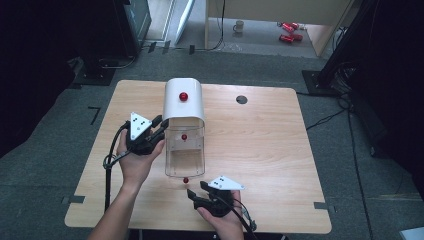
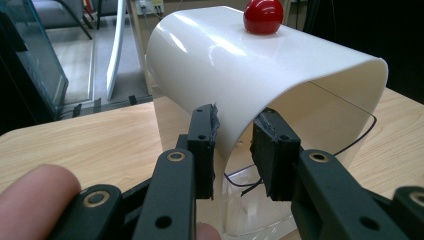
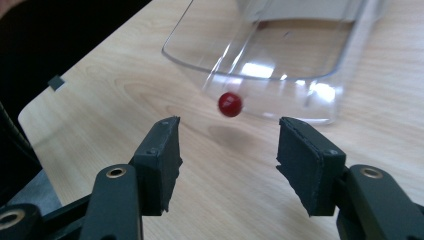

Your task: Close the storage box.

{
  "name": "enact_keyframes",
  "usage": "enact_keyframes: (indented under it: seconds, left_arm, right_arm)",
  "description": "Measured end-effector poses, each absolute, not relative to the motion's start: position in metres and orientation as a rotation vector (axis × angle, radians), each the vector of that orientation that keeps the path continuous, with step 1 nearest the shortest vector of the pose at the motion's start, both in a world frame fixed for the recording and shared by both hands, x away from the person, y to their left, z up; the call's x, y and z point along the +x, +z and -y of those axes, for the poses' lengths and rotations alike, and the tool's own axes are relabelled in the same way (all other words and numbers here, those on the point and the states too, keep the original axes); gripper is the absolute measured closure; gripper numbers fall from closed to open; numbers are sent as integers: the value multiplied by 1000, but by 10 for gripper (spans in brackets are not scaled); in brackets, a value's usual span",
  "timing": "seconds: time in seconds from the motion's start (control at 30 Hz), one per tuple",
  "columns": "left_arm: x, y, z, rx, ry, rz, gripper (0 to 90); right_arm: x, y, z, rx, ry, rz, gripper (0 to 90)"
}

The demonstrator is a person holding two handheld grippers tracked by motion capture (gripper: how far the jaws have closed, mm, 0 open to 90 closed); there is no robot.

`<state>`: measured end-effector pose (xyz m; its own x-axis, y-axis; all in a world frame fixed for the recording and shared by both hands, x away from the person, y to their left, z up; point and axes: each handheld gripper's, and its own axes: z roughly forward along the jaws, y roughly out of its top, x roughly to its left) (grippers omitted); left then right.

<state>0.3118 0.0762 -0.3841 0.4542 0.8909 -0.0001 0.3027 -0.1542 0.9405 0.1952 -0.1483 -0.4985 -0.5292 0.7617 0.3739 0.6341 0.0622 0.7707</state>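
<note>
— Small red knob [image 3: 230, 104] first. Where?

— On the front wall of the clear drawer [image 1: 185, 160], at the end nearest the person, just above the table [image 1: 260, 145].

— Gripped?

— Not yet. Right gripper [image 3: 229, 127] short of it, jaws well apart, nothing between them, aimed so that the knob sits just ahead of the gap.

— And the drawer itself?

— Standing well out from under the white cover [image 2: 260, 65], far end tucked beneath it. Looks empty: bare floor seen through the clear walls. One small red spot under the cover's front edge in the high view; impossible to say what.

— The other tongs?

— Left gripper [image 2: 235, 125] astride the cover's side edge, one pad outside, one inside. Pressing or merely bracketing, cannot tell. Probably there to steady the box.

— On top?

— Large red knob [image 2: 263, 15] in the middle of the cover, untouched.

— How far along, then?

— Roughly midway, by the look of it. Done: box apparently steadied, right tongs lined up. Left: closing on the small knob and sliding the drawer, in or out hard to say.
</note>
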Motion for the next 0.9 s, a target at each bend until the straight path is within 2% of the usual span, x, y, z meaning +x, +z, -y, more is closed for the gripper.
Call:
enact_keyframes:
  seconds: [0.37, 0.9]
  left_arm:
    - [313, -385, -77, 1698, 727, -1034, 727]
    - [314, -385, -78, 1719, 740, -1039, 786]
  right_arm:
    - [219, -522, 130, 1537, 1480, -2239, 466]
    - [232, -523, 112, 1531, 1522, -2267, 493]
